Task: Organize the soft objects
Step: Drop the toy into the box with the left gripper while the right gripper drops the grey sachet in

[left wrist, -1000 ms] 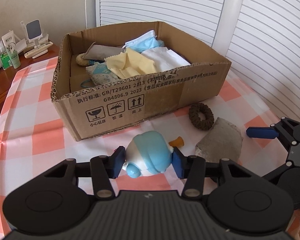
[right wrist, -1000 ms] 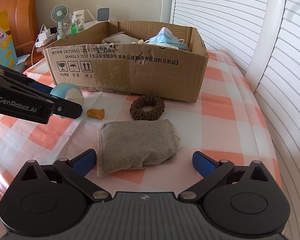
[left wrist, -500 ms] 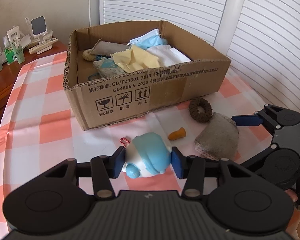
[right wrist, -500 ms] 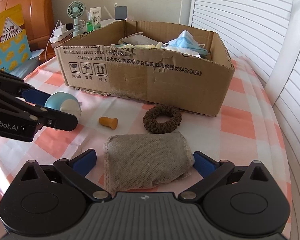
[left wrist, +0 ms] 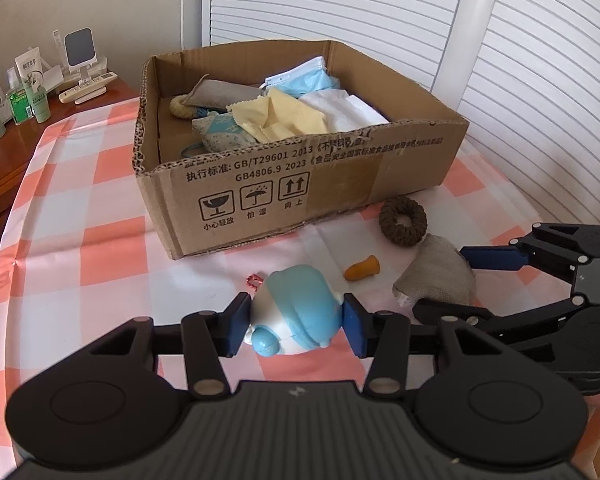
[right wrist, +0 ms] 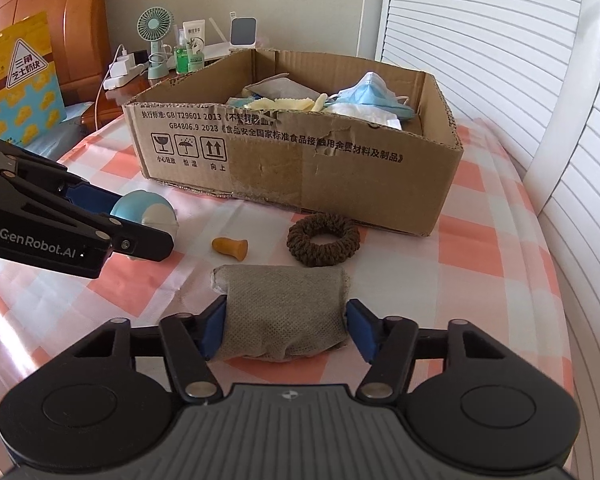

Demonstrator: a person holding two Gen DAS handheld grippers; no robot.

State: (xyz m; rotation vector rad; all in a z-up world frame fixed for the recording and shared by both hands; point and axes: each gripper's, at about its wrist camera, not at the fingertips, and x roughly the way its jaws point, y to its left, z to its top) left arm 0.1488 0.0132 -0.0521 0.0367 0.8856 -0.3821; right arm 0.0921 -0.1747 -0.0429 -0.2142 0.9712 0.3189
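The left wrist view shows a big cardboard box (left wrist: pixel 300 184) on a pink and white checked cloth (left wrist: pixel 80 240). The box has soft things in it: a blue face mask (left wrist: pixel 304 78), a yellow cloth (left wrist: pixel 280 118) and white cloth (left wrist: pixel 344 110).

In front of the box lies a grey pouch (right wrist: pixel 284 312). The right gripper (right wrist: pixel 286 330) is closing on it, and its blue pads (right wrist: pixel 214 328) already touch both sides and bunch it up.

The left gripper (left wrist: pixel 296 326) is clamped on a blue and white toy (left wrist: pixel 296 310), low over the cloth.

A brown hair tie (left wrist: pixel 403 221) lies just beside the box, near the pouch. A small orange plug (left wrist: pixel 363 267) lies between the toy and the pouch.
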